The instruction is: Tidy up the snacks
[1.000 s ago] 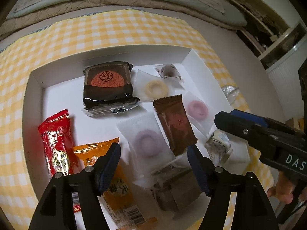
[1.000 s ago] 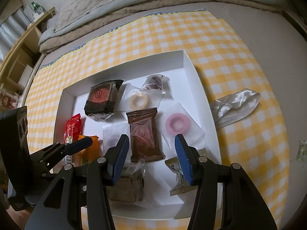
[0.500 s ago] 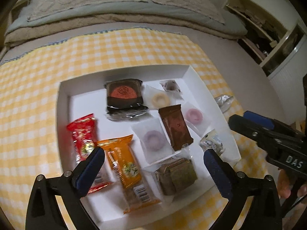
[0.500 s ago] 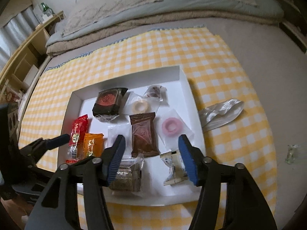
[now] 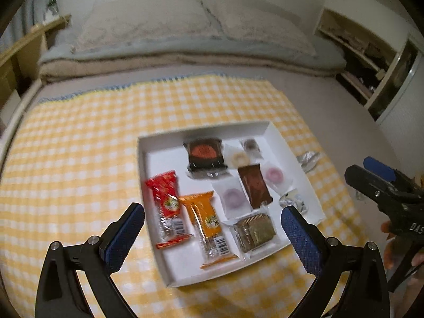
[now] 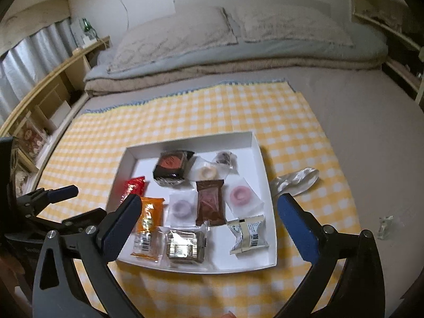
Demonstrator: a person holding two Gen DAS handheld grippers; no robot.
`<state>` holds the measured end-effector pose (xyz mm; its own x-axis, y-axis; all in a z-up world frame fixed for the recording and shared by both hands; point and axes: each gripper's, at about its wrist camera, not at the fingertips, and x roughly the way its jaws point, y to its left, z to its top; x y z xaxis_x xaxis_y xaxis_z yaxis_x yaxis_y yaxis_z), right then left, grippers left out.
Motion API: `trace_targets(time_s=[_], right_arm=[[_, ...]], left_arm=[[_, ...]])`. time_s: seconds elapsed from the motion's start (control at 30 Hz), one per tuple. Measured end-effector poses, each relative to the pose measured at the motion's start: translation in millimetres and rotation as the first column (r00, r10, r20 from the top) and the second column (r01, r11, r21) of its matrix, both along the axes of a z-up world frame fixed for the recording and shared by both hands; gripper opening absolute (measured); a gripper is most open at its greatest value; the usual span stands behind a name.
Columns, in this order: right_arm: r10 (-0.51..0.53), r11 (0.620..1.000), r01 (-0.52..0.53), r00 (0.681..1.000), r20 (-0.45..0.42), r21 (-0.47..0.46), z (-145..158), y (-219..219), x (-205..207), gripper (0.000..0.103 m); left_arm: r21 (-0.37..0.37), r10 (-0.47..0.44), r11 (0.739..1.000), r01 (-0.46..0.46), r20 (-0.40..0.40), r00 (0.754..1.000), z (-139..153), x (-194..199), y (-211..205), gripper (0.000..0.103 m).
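A folded futon with pillows point(image 6: 238, 45) lies along the far wall, and in front of it a yellow-and-white checked cloth point(image 6: 185, 116) is spread on the pale floor. On the cloth sits a shallow white tray point(image 6: 261, 156), holding all the wrapped snacks. The left gripper point(image 5: 212, 234) hangs above the tray's near edge with its jaws spread wide and nothing between them; the right gripper point(image 6: 206, 222) hangs likewise over the near side of the tray, jaws wide apart and empty. Inside the tray, a dark square pack with an orange-red top point(image 6: 171, 168) lies at the far side. Just beside it is a clear packet with a pale yellow ring point(image 6: 206, 172), and beyond that a small clear packet with something dark point(image 6: 224, 157). A brown packet point(image 6: 209, 202) lies in the middle, between a clear packet with a purple ring point(image 6: 181, 208) and a clear packet with a pink ring point(image 6: 239, 194). Along the left side lie a long red packet point(image 5: 167, 198) and, touching it, a long orange packet point(image 5: 208, 225). At the near edge sit a clear-wrapped brownish block point(image 6: 185, 246) and a small white-and-green packet point(image 6: 249, 234). Outside the tray, to its right, a crumpled clear wrapper point(image 6: 296, 179) rests on the cloth, and well apart from it a tiny wrapper scrap point(image 6: 384, 226) lies on the bare floor.
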<state>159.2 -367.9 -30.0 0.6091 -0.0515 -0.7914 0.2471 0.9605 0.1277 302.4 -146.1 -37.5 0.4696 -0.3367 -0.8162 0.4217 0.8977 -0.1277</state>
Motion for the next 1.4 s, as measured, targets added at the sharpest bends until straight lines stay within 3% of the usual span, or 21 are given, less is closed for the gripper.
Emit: trace_targets(time_s=[0.2,0.47,0.73,0.9,1.4], right_arm=[[0.001,1.0,0.0,0.995,0.095,-0.016,31,14,-25,0.103],[0.023,0.994,-0.003,0.982,0.186,-0.107,55,41,-63,0.103],[0.058,0.985,-0.02,0.974,0.219,-0.172,54,68,-100,0.103],[0.065,0.98,-0.021,0.974,0.217,-0.199,47,78,-114,0.103],[0.051,0.975,-0.011,0.983,0.176,-0.223,21,87,-136,0.103]], left_arm=[[-0.008,0.048,0.999,-0.047,0.156,0.987,44,-54,36,0.103],[0.003,0.053,0.998,-0.057,0.315,0.947,61,-135,65,0.103],[-0.042,0.102,0.995,-0.093,0.351,0.931,54,-187,94,0.103],[-0.029,0.118,0.993,-0.116,0.373,0.92,44,-205,101,0.103],[0.015,0.127,0.99,-0.142,0.371,0.92,18,-224,107,0.103]])
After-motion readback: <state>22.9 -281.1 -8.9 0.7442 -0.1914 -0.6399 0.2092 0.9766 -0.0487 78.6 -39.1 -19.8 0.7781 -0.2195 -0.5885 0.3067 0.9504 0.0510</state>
